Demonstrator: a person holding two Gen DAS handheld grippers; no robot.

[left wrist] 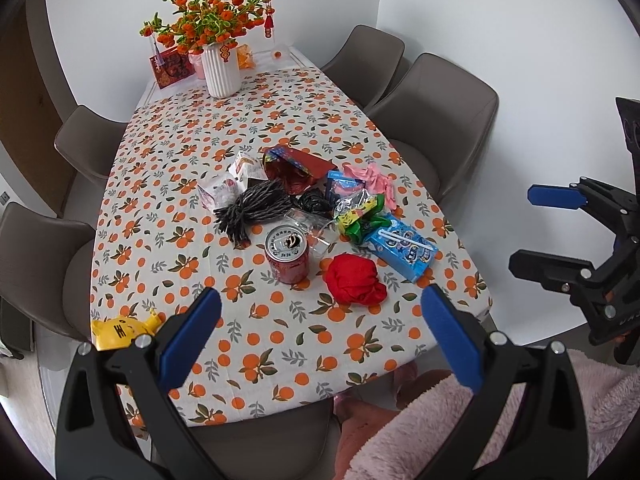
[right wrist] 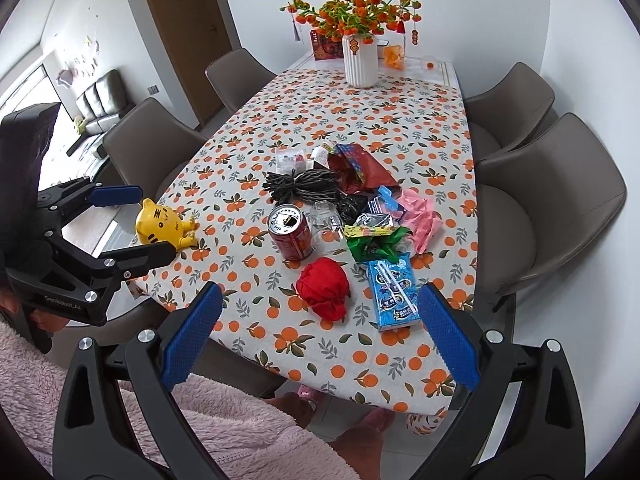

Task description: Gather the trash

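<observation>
Both tongs, the left tongs (left wrist: 320, 336) and the right tongs (right wrist: 320, 332), are wide open and hold nothing, hanging over the near edge of the worktop (left wrist: 304, 364). The trash pile (left wrist: 320, 216) sits mid-worktop, ready to pick.

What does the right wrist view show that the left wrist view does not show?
Only the right wrist view shows the sofa, the wooden door and the whole yellow tiger toy. Only the left wrist view shows the right tool from the side, open and empty. Both show the red can, the red crumpled ball, the blue carton and the white vase.
</observation>
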